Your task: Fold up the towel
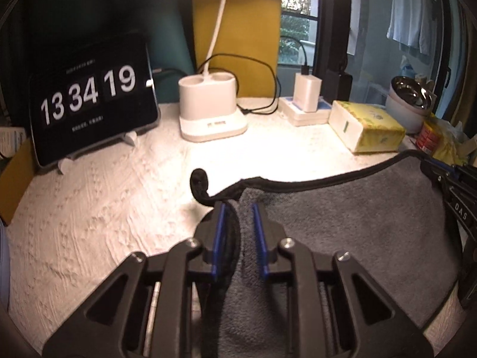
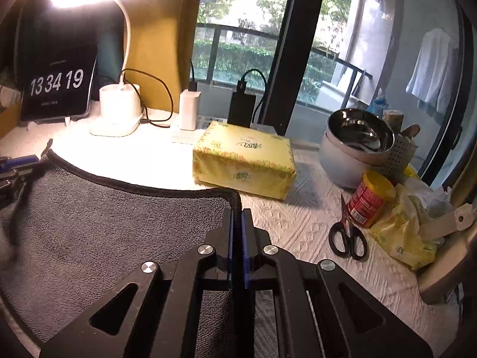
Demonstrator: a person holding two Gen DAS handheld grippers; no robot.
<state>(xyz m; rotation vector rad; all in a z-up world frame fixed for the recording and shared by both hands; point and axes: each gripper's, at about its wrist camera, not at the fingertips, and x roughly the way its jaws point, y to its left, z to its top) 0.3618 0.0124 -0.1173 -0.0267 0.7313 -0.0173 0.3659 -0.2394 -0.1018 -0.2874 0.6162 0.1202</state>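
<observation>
- a tablet clock reading 13 34 19 stood propped at the far left of the white textured surface.
- a white lamp base sat to its right, then a white charger.
- the left gripper had its blue-padded fingers slightly apart around a bunched fold at the left corner of the grey towel.
- the towel was spread between both grippers, its black-trimmed edge raised.
- the right gripper had its fingers pressed together on the towel's right corner.
- a yellow tissue pack lay beyond; black scissors and a red jar lay further right.
</observation>
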